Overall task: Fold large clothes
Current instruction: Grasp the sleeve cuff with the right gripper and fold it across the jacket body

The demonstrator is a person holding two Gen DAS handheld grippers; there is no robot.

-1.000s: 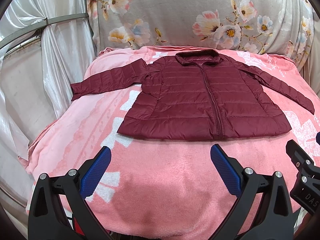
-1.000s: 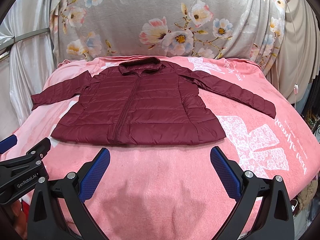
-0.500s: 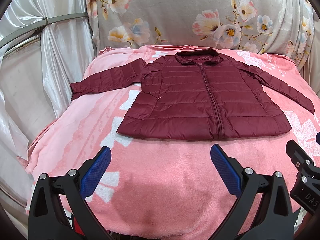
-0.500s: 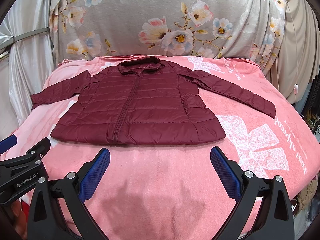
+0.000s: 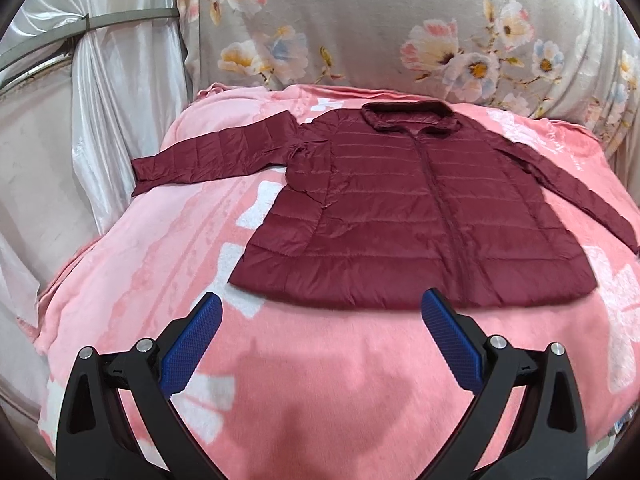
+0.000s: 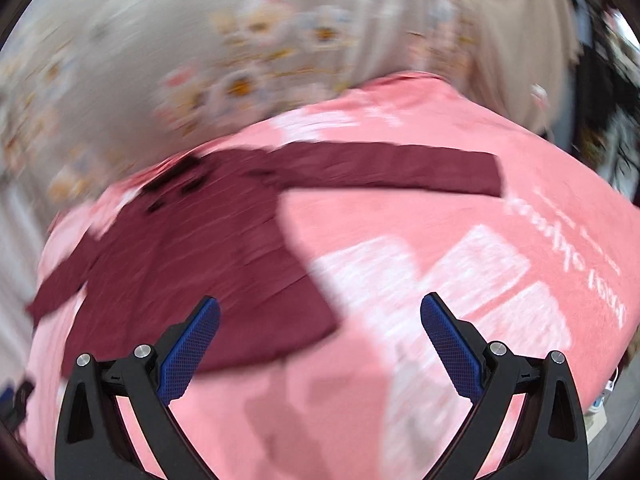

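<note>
A pink fleece blanket [image 5: 160, 264] with white bow prints covered the whole work surface and filled the lower two thirds of the left wrist view; in the right wrist view it [image 6: 400, 220] ran from centre to the right edge, with white lettering at the right. Behind it, across the top of the frame, hung a grey floral cloth [image 5: 360, 28], and a pale satin curtain [image 5: 120, 80] tied with a grey band stood at the upper left. The maroon quilted jacket [image 5: 400, 220] lay flat and zipped in the middle of the blanket, collar toward the floral cloth, hem toward the camera, both sleeves spread outward, one to the left edge of the blanket, the other off the right of the frame. Right wrist view was motion-blurred: the jacket [image 6: 192, 272] sat in the left half, one sleeve stretched to the upper right. Left gripper [image 5: 320, 316] hovered low in the frame just before the hem, jaws spread wide, blue pads [image 5: 192, 344] bare, nothing between them. Right gripper [image 6: 320, 320] likewise spread wide and empty, its left pad over the jacket's hem corner, its right pad over bare blanket; contact with the cloth could not be told through the blur.
</note>
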